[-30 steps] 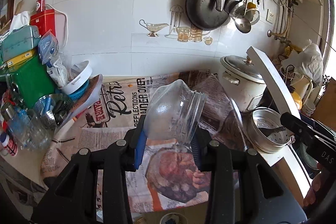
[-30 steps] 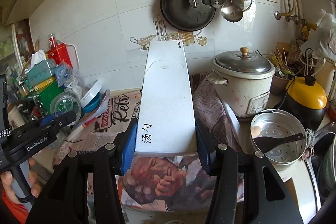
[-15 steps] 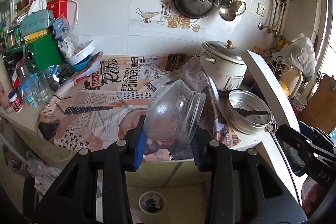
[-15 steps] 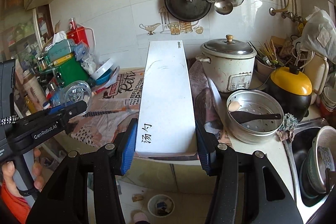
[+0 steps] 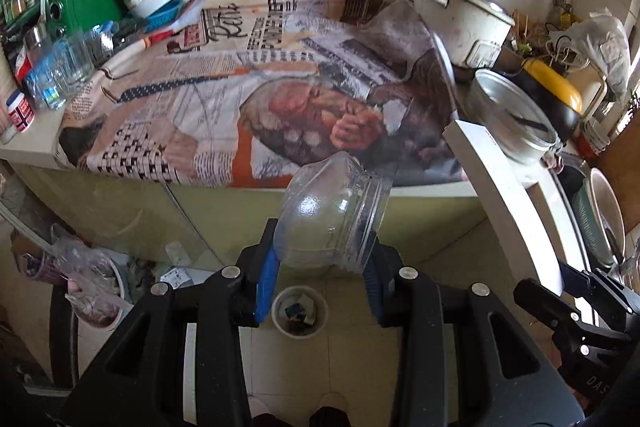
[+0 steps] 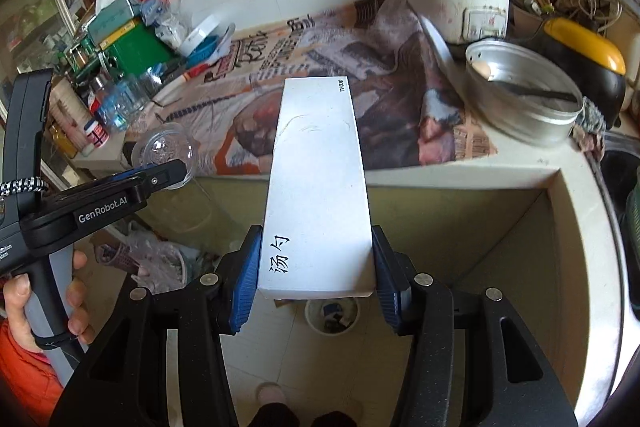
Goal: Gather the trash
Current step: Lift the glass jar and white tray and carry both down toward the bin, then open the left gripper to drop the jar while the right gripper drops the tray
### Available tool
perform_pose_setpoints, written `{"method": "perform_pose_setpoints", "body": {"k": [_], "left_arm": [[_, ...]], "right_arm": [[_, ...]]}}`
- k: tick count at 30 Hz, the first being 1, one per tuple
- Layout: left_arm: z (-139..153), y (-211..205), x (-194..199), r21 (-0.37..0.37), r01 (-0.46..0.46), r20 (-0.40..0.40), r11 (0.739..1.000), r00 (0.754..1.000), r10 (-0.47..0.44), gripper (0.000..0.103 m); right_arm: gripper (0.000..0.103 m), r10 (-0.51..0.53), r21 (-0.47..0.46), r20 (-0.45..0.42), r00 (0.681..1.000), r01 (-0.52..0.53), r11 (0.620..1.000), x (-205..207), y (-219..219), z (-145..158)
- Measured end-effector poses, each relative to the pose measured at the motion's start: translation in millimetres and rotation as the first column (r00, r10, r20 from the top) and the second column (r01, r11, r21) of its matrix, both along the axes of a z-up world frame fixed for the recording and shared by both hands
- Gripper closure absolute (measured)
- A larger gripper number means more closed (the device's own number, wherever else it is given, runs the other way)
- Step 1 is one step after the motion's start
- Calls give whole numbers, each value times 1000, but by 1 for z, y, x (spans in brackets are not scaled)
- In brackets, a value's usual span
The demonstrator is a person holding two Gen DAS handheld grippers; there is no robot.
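In the left wrist view, the left gripper (image 5: 320,277) is closed part-way on a clear glass jar (image 5: 332,217), its blue pads pressing the jar's two sides. The jar lies tilted, its threaded mouth turned to the right and slightly down, and it looks empty. It hangs in the air in front of the desk (image 5: 432,189), past the desk's front edge. Directly below the gripper, on the tiled floor, stands a small round white trash bin (image 5: 300,311) with dark scraps inside. A printed newspaper (image 5: 256,99) covers most of the desk top. At the right of the desk stand a white rice cooker (image 5: 464,21) and a metal steamer pot (image 5: 512,119). The long white box (image 5: 508,199) crosses the right side of this view, running down to the right gripper (image 5: 576,311) in the lower right corner.

In the right wrist view, the right gripper (image 6: 316,287) is closed part-way on the near end of the white box (image 6: 316,187), a blue pad on each long side. The box points away from the camera, its far end reaching over the newspaper (image 6: 384,67), and black characters are printed near the held end. The trash bin (image 6: 332,311) shows on the floor just under the box's near end. At the left, a hand (image 6: 44,307) grips the handle of the left gripper (image 6: 168,171), with the jar (image 6: 164,151) at its tip, seen bottom-on. The two grippers are apart, side by side, both in front of the desk (image 6: 460,175).
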State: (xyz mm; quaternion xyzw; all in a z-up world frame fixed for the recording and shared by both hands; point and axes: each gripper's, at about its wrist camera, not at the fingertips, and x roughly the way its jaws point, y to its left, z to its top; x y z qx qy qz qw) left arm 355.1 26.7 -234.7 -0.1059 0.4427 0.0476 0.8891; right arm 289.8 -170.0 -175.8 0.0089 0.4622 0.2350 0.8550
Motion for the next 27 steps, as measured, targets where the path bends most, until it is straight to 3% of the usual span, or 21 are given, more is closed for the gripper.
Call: {"method": "perform_pose_setpoints", "body": {"k": [5,12,19,22,27], "left_arm": [[-70,23,0,-25,23,-88,999,996,-25,66],[-170,50,-5,0,40,-154,999,987,-40,66],[-262,79,-11,-49,-30,-204,998,979,20,66],[-295,86,-13,-57,-56,-226,997,973,42,66],[-331,89,-10,-41,-70,-245,997,968,58,66]], "right_arm": [[55,-27,-31,-127,992,23,999,-14,21,-68],[55,-75,-120,-275,959,43,992,-21,45,-179],[55,-66,-195,-388,920,-12,981,-11,64,-289],[55,-61,-212,-429,901,-35,977,-6,70,-327],[55,-32,-233,-454,891,-84,969,5,86,-361]]}}
